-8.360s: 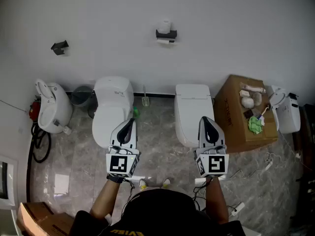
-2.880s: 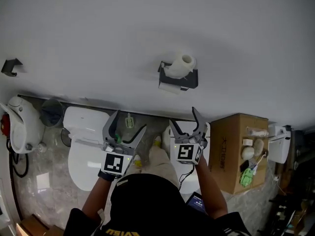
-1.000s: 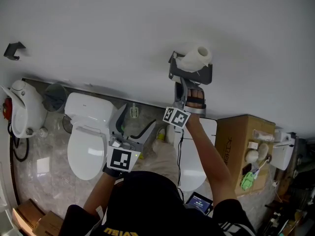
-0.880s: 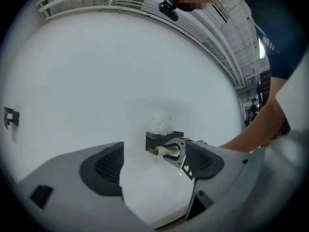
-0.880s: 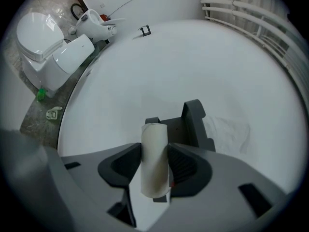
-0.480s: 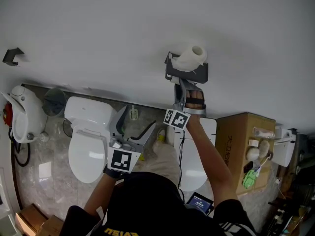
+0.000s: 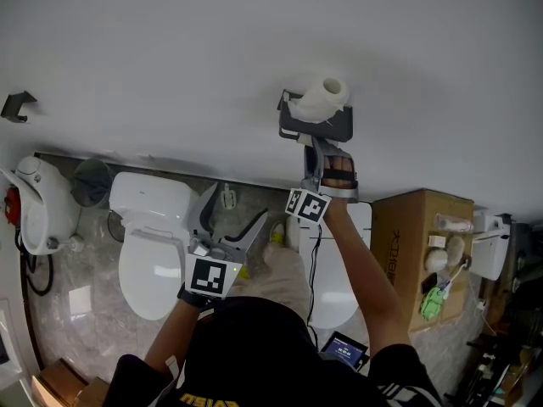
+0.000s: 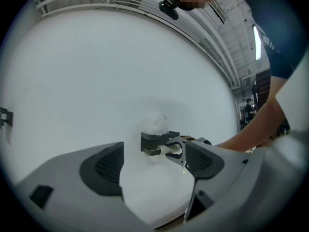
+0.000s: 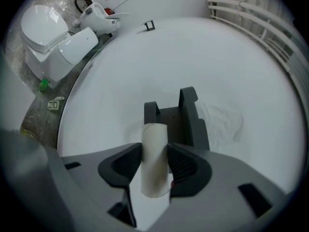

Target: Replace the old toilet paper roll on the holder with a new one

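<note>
A black wall holder [image 7: 316, 125] carries a full white paper roll [image 7: 322, 98] on its top shelf. My right gripper [image 7: 319, 148] reaches up to the holder's underside. In the right gripper view it [image 9: 154, 164] is shut on the bare cardboard tube [image 9: 154, 158], which lies crosswise between the pads right in front of the holder [image 9: 176, 120]. Whether the tube still sits in the holder I cannot tell. The left gripper view shows the same tube [image 8: 168, 150] under the holder [image 8: 157, 140]. My left gripper [image 7: 233, 209] hangs lower at the left, open and empty.
Below the wall stand a white toilet [image 7: 153, 244] and a second one [image 7: 344, 261], partly behind my right arm. A cardboard box [image 7: 416, 227] with small items sits at the right. A grey bin [image 7: 89, 181] and another black bracket [image 7: 17, 104] are at the left.
Since about three seconds ago my right gripper has risen to the holder and closed on the tube. Over the last second both grippers have stayed put; only the view has shifted slightly.
</note>
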The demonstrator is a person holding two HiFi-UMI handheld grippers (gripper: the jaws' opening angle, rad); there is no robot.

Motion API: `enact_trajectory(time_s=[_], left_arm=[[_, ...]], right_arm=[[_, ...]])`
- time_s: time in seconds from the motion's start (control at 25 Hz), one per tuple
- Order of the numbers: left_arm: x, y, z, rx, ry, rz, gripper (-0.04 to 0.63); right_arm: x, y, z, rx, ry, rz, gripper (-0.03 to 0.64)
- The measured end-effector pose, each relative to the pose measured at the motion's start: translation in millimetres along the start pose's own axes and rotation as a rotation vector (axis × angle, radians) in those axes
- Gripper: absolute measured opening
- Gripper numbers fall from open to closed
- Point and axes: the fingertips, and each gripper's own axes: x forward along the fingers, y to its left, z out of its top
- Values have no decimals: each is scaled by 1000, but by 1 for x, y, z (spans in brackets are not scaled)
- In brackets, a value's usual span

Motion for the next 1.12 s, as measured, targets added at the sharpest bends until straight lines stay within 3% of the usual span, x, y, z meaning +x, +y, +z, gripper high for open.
enact_trajectory(time_s=[0.84,1.12], left_arm=[[8,-9,4,-1,-11,-28,405],[12,-17,2,-34,-3,-47,405]], right_arm=[[-6,2,-40,8,75,9,173],[-11,1,-58,19,110,6,172]])
